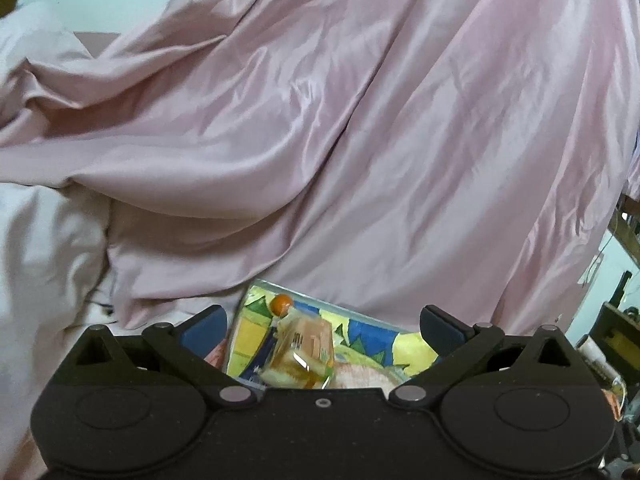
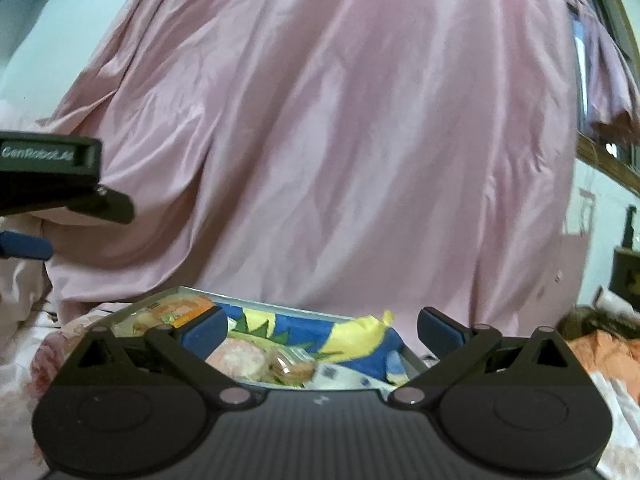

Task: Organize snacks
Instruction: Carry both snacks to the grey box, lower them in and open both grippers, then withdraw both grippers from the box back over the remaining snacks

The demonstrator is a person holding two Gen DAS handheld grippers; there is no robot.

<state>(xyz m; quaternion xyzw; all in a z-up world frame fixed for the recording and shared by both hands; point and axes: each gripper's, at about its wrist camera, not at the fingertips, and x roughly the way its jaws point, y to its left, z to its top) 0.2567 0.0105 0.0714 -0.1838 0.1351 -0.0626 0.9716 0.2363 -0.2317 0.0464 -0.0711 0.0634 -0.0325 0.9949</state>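
Hovering over the snack tray point(image 2: 280, 307), left tool point(image 1: 322, 330) and right tool point(image 2: 320, 330) both gape, gripping nothing

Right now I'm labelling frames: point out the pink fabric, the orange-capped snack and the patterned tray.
pink fabric point(image 1: 340, 140), left wrist view, middle folds.
orange-capped snack point(image 1: 281, 303), left wrist view, its orange top.
patterned tray point(image 2: 280, 326), right wrist view, bare blue-and-yellow floor.
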